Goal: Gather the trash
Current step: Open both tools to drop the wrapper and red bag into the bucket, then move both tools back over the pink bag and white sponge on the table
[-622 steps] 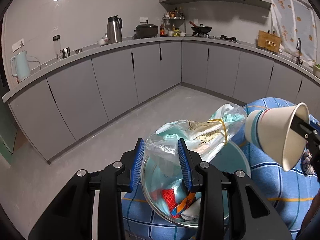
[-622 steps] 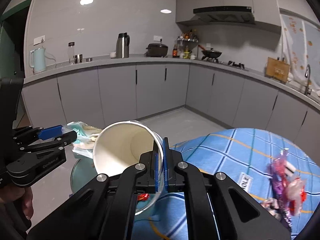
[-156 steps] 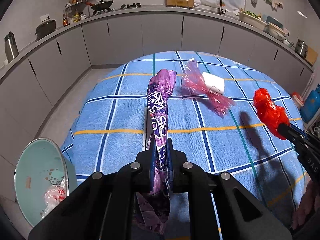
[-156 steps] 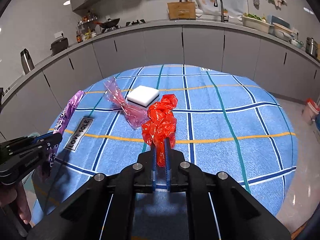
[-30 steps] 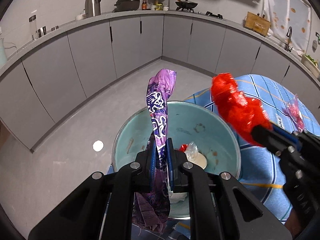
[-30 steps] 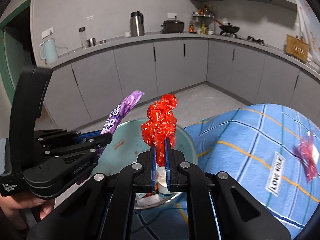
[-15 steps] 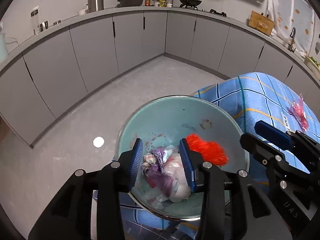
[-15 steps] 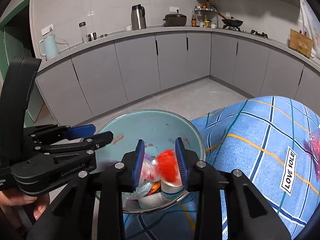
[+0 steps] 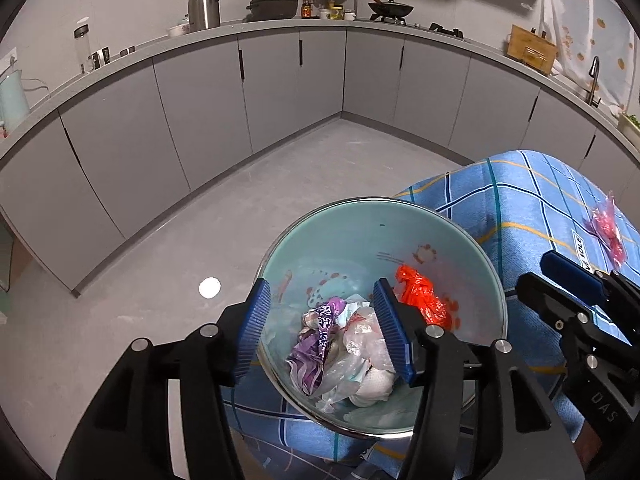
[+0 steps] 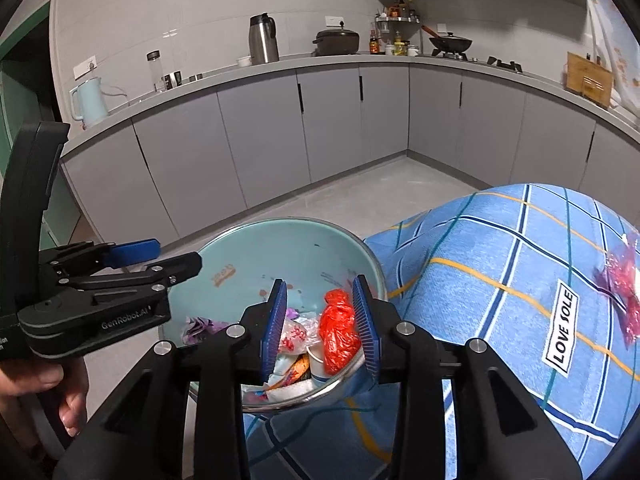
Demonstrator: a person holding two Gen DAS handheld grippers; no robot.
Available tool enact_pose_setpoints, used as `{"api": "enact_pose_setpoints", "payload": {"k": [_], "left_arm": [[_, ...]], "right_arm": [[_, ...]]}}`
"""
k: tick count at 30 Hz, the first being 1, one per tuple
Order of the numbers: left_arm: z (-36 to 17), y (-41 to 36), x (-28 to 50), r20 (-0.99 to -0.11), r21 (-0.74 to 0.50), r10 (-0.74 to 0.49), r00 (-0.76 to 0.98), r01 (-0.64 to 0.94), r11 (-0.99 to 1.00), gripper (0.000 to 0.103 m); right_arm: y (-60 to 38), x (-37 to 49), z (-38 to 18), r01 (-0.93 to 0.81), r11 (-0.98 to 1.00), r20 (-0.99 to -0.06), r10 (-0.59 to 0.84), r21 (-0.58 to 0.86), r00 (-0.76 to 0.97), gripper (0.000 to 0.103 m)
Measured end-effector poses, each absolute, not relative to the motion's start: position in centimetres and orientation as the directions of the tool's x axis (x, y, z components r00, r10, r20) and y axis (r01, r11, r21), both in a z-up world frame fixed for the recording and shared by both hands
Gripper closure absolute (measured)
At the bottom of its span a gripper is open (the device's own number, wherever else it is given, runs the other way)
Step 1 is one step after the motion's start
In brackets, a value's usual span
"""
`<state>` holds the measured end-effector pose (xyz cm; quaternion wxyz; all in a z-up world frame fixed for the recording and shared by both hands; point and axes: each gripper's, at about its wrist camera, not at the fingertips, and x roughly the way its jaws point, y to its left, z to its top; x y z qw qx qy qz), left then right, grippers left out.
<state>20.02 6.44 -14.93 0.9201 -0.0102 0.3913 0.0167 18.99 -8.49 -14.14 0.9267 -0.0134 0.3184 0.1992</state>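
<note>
The left gripper [image 9: 326, 324] points steeply downward, its two blue-padded fingers [image 9: 253, 326] spread apart, and its jaws are opening with nothing pressed between the pads. The right gripper [image 10: 320, 324] also angles downward, its jaws likewise opening, its ribbed blue fingers [image 10: 275, 326] parted and clamped on nothing. In the right wrist view the left gripper reaches in from the left edge, held by a bare hand [image 10: 44, 390] whose fingers curl around its black handle. In the left wrist view the right gripper enters from the right edge.
</note>
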Motion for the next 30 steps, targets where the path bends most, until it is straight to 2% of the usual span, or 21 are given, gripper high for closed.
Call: {"api": "enact_pose_setpoints", "payload": {"k": [4,8,10,13,16,30], "left_arm": [[-14.6,6.1,19.8,-0.711,0.009,0.036,0.702,-0.042,0.999,0.036],[-14.4,5.3,19.6,-0.71,0.018,0.035,0.703,-0.032,0.999,0.03],[-14.3,5.0,19.5,-0.707,0.024,0.042,0.706,-0.036,0.999,0.021],[-14.1,4.6,19.4,-0.706,0.025,0.04,0.707,-0.031,0.999,0.019],[-14.1,4.1,19.4,-0.706,0.032,0.041,0.707,-0.027,0.999,0.012],[-13.5,-2.3,20.7,-0.692,0.017,-0.067,0.719,0.109,0.994,0.006]], "right_arm": [[-9.2,18.7,-13.9,-0.366,0.925,-0.589,0.351,0.1,0.727,0.062],[-9.7,18.3,-13.3,-0.352,0.931,-0.578,0.338,0.092,0.743,0.055],[-10.1,18.2,-13.2,-0.344,0.935,-0.573,0.332,0.091,0.749,0.05],[-11.0,18.1,-13.2,-0.327,0.94,-0.568,0.319,0.092,0.758,0.049],[-11.8,17.9,-13.2,-0.31,0.946,-0.566,0.306,0.092,0.765,0.049],[-17.8,18.4,-13.2,-0.191,0.98,-0.579,0.182,0.046,0.794,0.046]]}}
